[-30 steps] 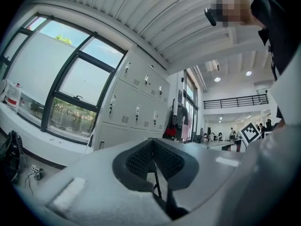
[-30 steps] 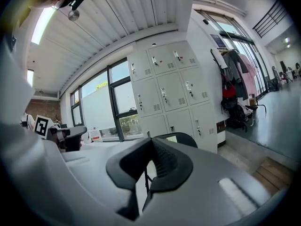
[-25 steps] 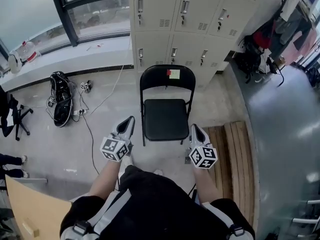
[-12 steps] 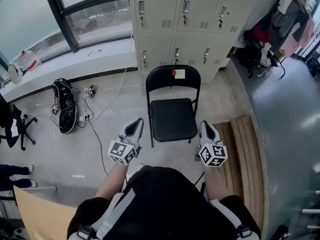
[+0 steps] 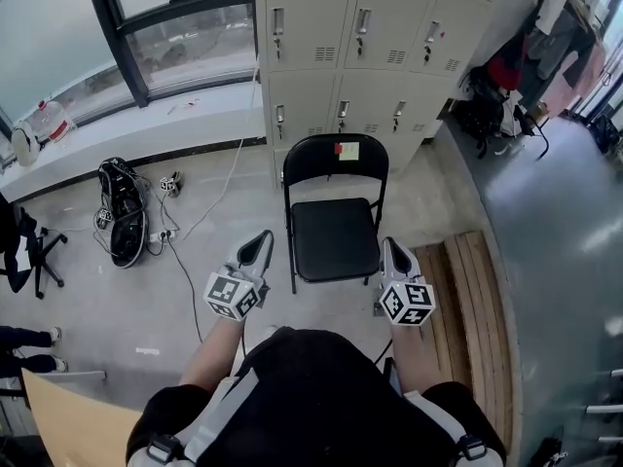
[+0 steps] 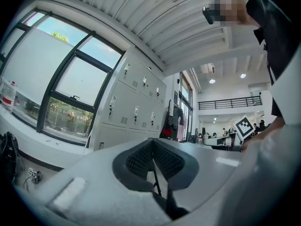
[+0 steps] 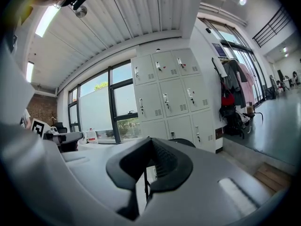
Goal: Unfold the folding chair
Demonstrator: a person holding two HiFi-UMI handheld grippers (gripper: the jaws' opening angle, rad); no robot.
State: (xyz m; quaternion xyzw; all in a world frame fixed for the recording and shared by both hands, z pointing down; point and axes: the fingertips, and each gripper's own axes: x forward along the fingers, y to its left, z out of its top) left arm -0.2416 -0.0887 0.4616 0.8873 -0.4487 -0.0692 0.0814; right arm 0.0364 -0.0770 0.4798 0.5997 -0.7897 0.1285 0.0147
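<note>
1. Both pairs of jaws are closed on nothing: the left gripper [image 5: 261,243] and the right gripper [image 5: 388,249] each show dark pads pressed together in their own views.
2. From the head view, the left gripper hangs near the front left corner of the black folding chair [image 5: 334,233] and the right gripper near its front right corner.
3. That folding chair stands already unfolded, seat level, with its back towards the grey lockers [image 5: 360,56].
4. A yellow and red note [image 5: 343,150] sits on the backrest.
5. A slatted wooden platform [image 5: 469,300] lies just right of the chair, and a black bag [image 5: 119,212] lies well apart to its left.
</note>
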